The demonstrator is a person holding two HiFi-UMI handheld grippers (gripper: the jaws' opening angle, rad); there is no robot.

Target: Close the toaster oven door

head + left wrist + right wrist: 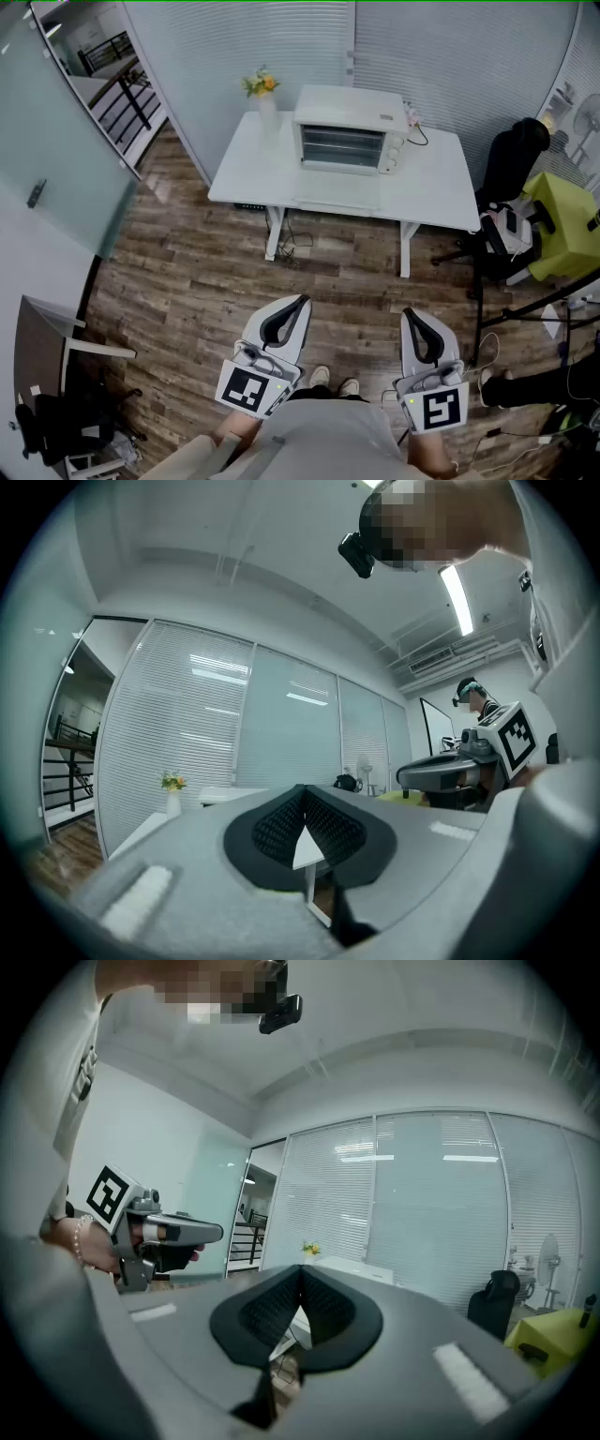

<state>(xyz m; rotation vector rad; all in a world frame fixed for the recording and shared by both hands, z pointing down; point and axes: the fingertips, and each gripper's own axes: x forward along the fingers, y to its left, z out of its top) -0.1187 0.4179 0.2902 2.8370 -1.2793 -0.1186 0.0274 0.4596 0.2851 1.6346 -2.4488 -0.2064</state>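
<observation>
A white toaster oven [345,131] stands at the back of a white table [431,187], across the room from me. From here I cannot tell how its door stands; racks show at its front. Both grippers are held close to my body above the wooden floor, far from the table. My left gripper [298,306] is shut with nothing in it, and its ribbed pads meet in the left gripper view [302,791]. My right gripper [410,317] is likewise shut and empty [300,1269]. Each gripper view shows the other gripper off to the side.
A vase of yellow flowers [265,94] stands on the table's back left corner. Right of the table are a black office chair [511,164], a yellow-green seat [562,225] and stand legs [534,309]. A glass partition [66,178] runs along the left. Cables hang under the table.
</observation>
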